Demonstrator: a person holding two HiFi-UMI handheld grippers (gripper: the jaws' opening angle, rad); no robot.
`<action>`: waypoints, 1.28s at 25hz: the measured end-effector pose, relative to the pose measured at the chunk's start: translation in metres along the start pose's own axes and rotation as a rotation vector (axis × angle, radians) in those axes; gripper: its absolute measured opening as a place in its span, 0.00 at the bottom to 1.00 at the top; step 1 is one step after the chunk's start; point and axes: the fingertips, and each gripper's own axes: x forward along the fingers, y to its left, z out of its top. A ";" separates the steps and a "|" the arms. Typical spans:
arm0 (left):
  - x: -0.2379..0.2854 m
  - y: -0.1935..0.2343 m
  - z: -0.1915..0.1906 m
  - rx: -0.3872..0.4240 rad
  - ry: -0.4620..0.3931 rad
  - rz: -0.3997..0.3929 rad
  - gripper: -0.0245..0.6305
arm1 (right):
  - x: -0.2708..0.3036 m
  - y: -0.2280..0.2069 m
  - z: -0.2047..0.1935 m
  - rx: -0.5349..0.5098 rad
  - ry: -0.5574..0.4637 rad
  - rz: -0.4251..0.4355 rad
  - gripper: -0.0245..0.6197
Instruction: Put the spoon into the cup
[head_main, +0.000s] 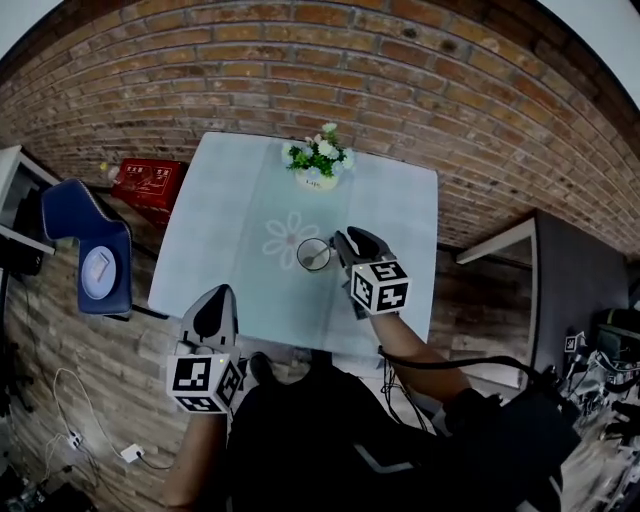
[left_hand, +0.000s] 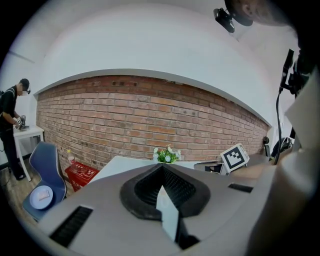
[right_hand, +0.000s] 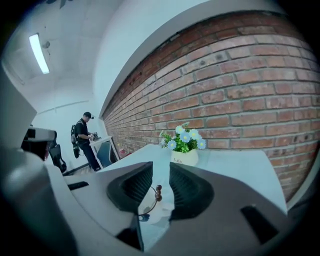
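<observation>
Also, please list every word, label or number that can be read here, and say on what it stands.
"Life": on the white flower pot, right gripper view.
Red crate: white print, too small to read.
Marker cubes: black-and-white square patterns only, no letters.

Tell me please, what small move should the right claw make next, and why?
Probably draw the right claw straight back and up, away from the cup. The spoon already leans inside the cup, and the jaws stand apart, pressing on nothing; its handle end shows in the gap, so a sideways move might knock it.
</observation>
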 end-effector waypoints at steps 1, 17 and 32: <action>0.001 0.001 0.002 0.003 -0.001 -0.008 0.05 | -0.005 0.001 0.006 0.018 -0.012 -0.001 0.20; 0.023 -0.008 0.037 0.031 -0.061 -0.200 0.05 | -0.093 0.037 0.097 -0.062 -0.182 -0.070 0.10; 0.030 -0.013 0.073 0.041 -0.119 -0.316 0.05 | -0.156 0.062 0.129 -0.081 -0.255 -0.192 0.07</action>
